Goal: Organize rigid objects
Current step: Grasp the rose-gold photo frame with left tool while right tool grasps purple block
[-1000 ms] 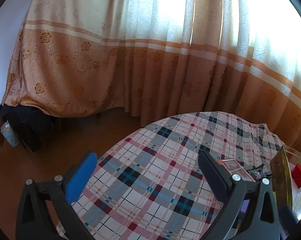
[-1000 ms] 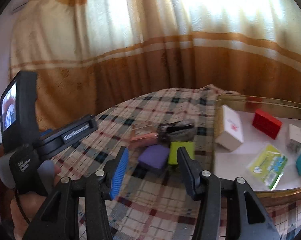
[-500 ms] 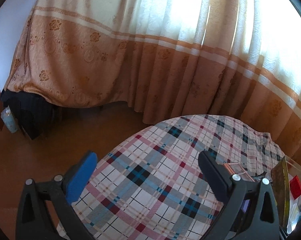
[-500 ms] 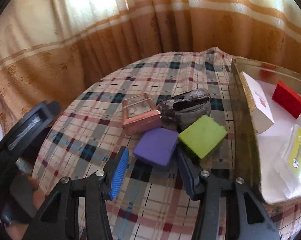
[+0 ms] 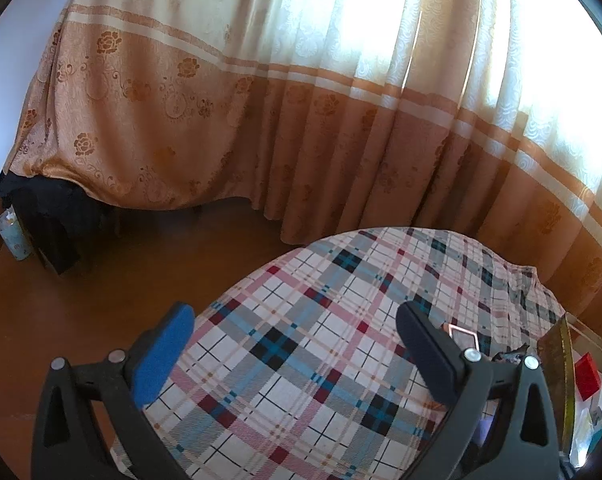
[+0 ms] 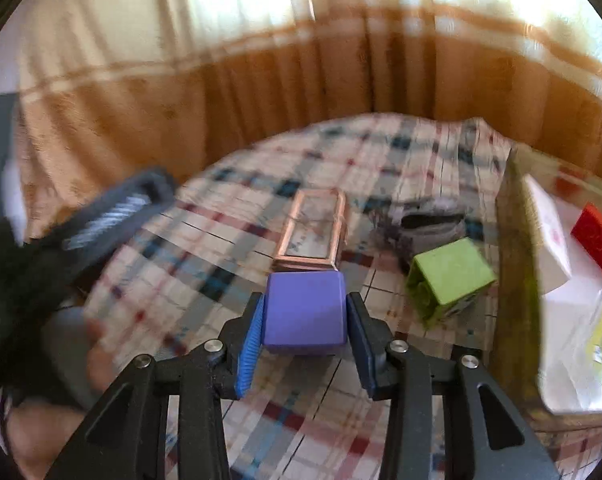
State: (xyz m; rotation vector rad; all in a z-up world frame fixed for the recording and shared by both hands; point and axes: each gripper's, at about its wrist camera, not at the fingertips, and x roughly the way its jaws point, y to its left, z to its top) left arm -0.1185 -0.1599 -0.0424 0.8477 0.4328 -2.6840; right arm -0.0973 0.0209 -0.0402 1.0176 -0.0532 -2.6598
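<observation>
Right tongs (image 6: 305,328) closing, one purple block (image 6: 305,312)

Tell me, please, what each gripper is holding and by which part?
The right gripper is closing on the purple block, its pads against the block's left and right sides. The left gripper holds nothing; its jaws stand open over the plaid cloth.

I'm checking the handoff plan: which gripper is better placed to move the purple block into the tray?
Right. The right gripper has the purple block between its closing jaws, with the tray beside it. The left gripper hangs open over bare tablecloth.
</observation>
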